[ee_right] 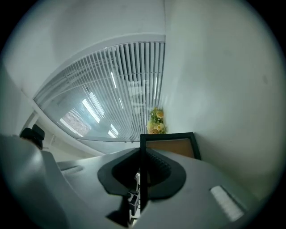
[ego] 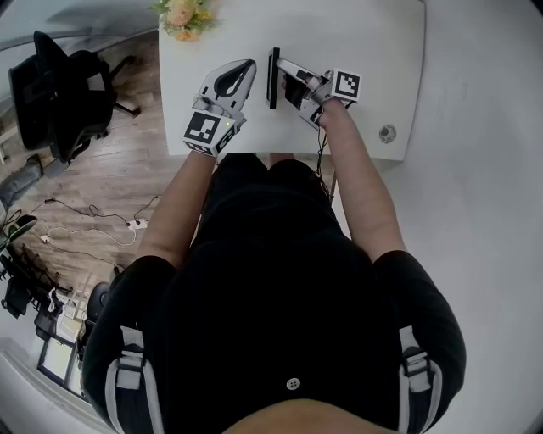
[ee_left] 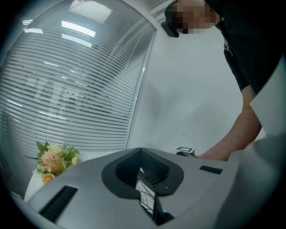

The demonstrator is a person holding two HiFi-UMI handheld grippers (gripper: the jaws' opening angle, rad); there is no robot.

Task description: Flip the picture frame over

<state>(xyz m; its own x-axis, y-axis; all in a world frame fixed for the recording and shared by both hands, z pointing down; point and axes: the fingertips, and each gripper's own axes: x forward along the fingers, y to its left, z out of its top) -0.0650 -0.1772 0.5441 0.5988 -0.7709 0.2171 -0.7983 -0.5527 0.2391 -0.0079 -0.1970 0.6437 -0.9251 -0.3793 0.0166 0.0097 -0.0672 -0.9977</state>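
Note:
The picture frame [ego: 273,80] is black and stands on its edge on the white table [ego: 373,51]. My right gripper [ego: 281,65] is shut on it from the right. In the right gripper view the thin black frame edge [ee_right: 143,161] runs between the pads, and its brown backing [ee_right: 172,146] shows beyond them. My left gripper [ego: 248,66] lies just left of the frame with its jaws together and nothing in them. In the left gripper view the left gripper [ee_left: 144,157] points over the table, and the right gripper's marker cube [ee_left: 184,150] shows past it.
A bunch of flowers [ego: 182,15] stands at the table's far left corner. A round grommet [ego: 387,133] sits near the table's right front. A black office chair [ego: 59,85] and cables [ego: 93,230] are on the wooden floor to the left. Window blinds [ee_left: 67,89] lie beyond the table.

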